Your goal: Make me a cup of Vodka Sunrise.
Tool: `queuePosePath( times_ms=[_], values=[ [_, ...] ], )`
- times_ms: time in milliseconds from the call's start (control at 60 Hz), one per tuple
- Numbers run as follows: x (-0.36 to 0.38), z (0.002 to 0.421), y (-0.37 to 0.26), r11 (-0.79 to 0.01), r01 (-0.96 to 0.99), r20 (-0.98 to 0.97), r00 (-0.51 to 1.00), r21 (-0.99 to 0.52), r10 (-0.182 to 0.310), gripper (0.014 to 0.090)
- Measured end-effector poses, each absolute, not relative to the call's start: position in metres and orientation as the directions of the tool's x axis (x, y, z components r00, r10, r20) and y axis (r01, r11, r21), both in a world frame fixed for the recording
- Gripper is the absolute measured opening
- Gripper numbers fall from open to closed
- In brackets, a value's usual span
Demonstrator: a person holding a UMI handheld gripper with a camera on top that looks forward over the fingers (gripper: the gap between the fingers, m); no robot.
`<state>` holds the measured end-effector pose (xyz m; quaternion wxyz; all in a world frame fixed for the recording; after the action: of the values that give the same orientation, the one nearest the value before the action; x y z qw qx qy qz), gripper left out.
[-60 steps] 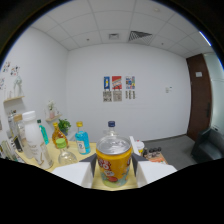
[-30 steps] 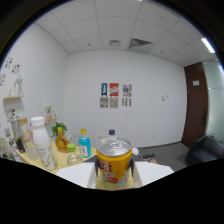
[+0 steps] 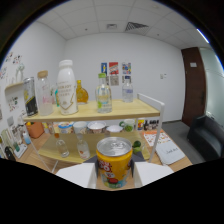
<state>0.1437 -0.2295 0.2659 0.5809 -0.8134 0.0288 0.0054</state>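
Your gripper (image 3: 114,175) clamps one yellow can (image 3: 114,163) between its two white fingers (image 3: 75,175).

The top shelf (image 3: 125,110) at 11 o'clock carries six containers, left to right: one dark can (image 3: 30,97), one clear jar (image 3: 44,93), one tall white bottle (image 3: 66,88), one amber bottle (image 3: 82,93), and two clear bottles (image 3: 103,94), the second partly behind the first. On the shelf below you see a row of three or so cups (image 3: 95,127); their count is hard to fix, and the green items at their right are too blurred to name. Two small bottles (image 3: 82,147) stand lower still. On the far wall at 12 o'clock hang three posters (image 3: 114,68). The can sits at 6 o'clock, both fingers pressed on its sides, its base cut off by the gripper body. A dark door (image 3: 192,85) stands at 3 o'clock.
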Motion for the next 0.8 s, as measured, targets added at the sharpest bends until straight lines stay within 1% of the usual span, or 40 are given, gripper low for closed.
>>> queuePosePath(
  times_ms=[67, 183, 267, 367, 517, 667, 800],
  values=[
    [0.134, 0.242, -0.229, -0.356, 0.017, 0.033, 0.999, -0.934, -0.039, 0.051],
    [0.122, 0.216, -0.226, -0.391, 0.197, 0.22, 0.975, -0.899, -0.014, 0.0508],
    [0.119, 0.205, -0.221, -0.412, 0.363, 0.392, 0.92, -0.836, 0.016, 0.051],
    [0.115, 0.198, -0.214, -0.413, 0.539, 0.569, 0.82, -0.734, 0.057, 0.0506],
    [0.111, 0.2, -0.208, -0.374, 0.762, 0.787, 0.605, -0.528, 0.122, 0.0506],
    [0.105, 0.206, -0.206, -0.316, 0.896, 0.914, 0.373, -0.311, 0.158, 0.0507],
    [0.099, 0.208, -0.204, -0.243, 0.968, 0.977, 0.109, -0.062, 0.181, 0.0509]
  ],
)
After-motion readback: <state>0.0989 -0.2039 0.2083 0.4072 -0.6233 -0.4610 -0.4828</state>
